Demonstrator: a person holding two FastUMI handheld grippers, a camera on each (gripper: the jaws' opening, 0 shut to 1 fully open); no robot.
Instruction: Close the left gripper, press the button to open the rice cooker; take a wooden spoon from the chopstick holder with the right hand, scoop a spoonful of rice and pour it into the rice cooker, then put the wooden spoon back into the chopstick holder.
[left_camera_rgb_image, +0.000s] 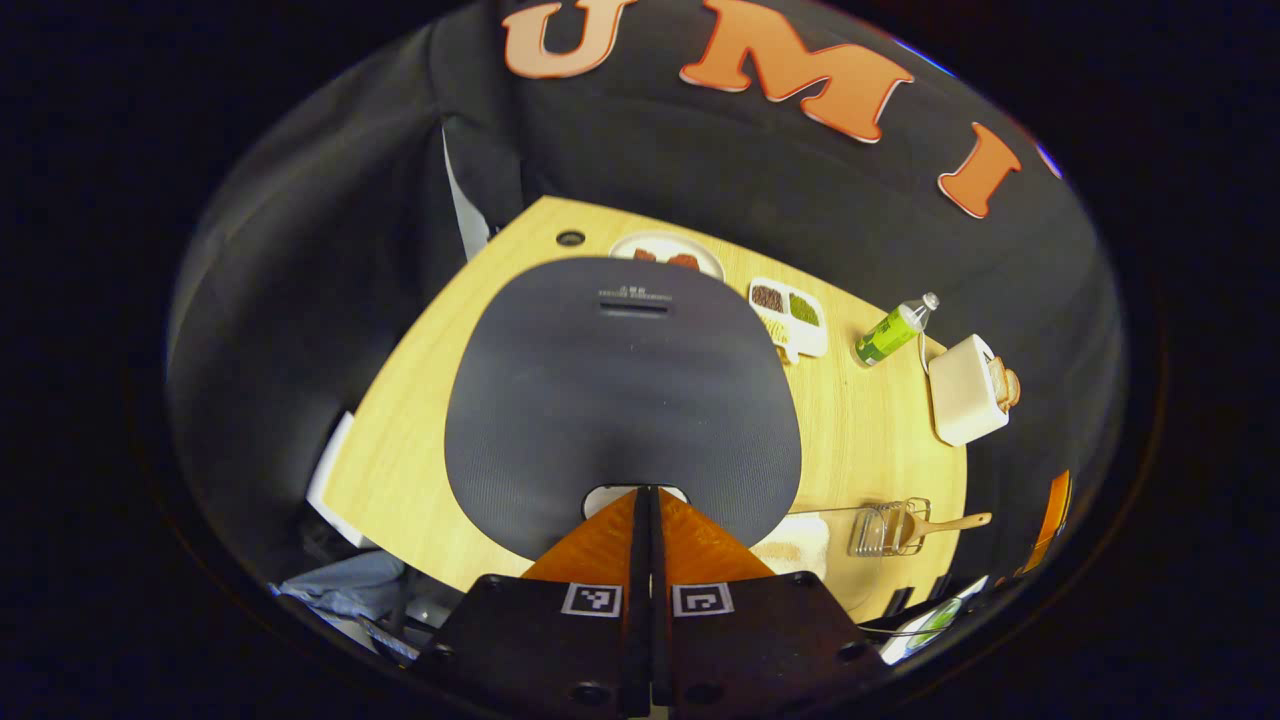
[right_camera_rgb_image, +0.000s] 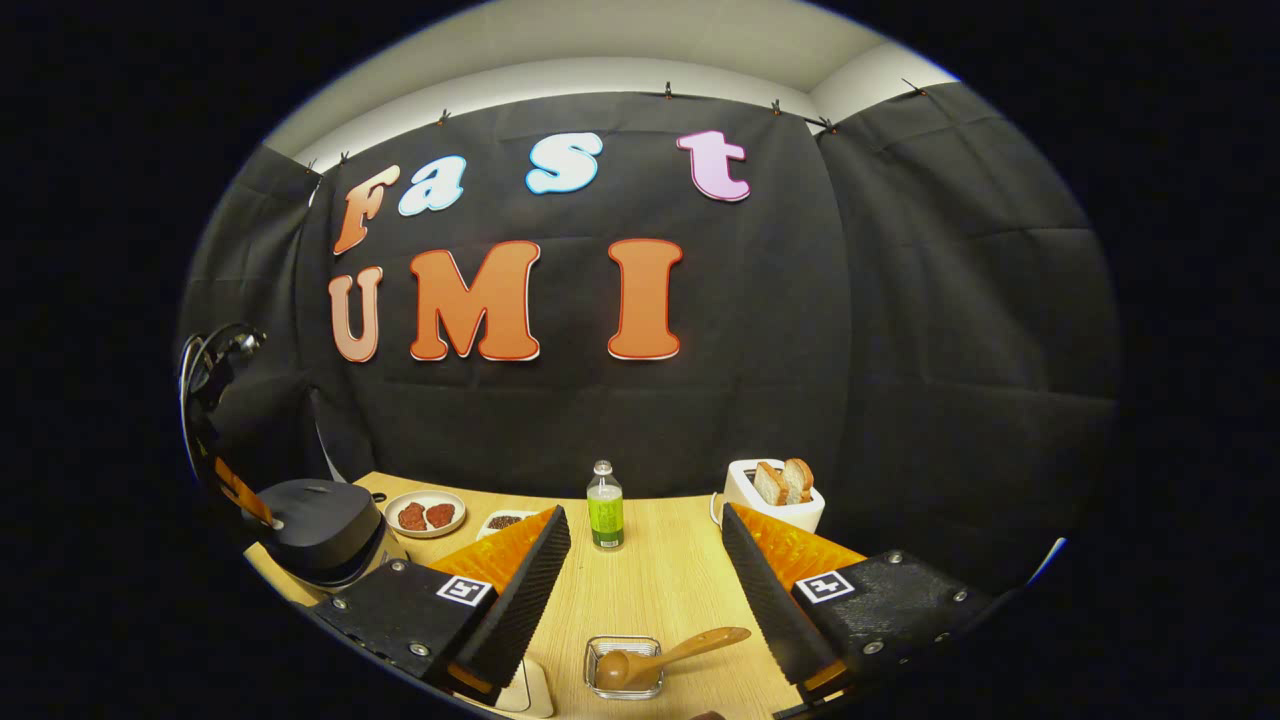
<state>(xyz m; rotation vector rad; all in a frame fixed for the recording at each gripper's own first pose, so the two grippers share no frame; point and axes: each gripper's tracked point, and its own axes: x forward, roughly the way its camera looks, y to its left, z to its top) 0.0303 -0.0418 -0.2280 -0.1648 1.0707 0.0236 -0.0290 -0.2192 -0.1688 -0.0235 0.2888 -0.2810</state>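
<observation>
1. Left gripper view: my left tongs (left_camera_rgb_image: 646, 492) are pressed together, tips at the pale button (left_camera_rgb_image: 634, 494) on the near edge of the rice cooker (left_camera_rgb_image: 620, 400); off-centre pressure on that smooth, rounded, matte dark lid could slip, I judge.
2. Right gripper view: my right tongs (right_camera_rgb_image: 645, 545) stand wide apart, holding nothing. The wooden spoon (right_camera_rgb_image: 660, 655) leans in the wire chopstick holder (right_camera_rgb_image: 622, 668), right of the rice cooker; its rounded handle may roll.

Staged recording booth, kitchen-style. Black cloth wall (right_camera_rgb_image: 900, 330) clipped up behind a wooden table (right_camera_rgb_image: 660, 580). Set with rice cooker (left_camera_rgb_image: 620, 390), toaster (right_camera_rgb_image: 775, 495), water bottle (right_camera_rgb_image: 604, 506).
</observation>
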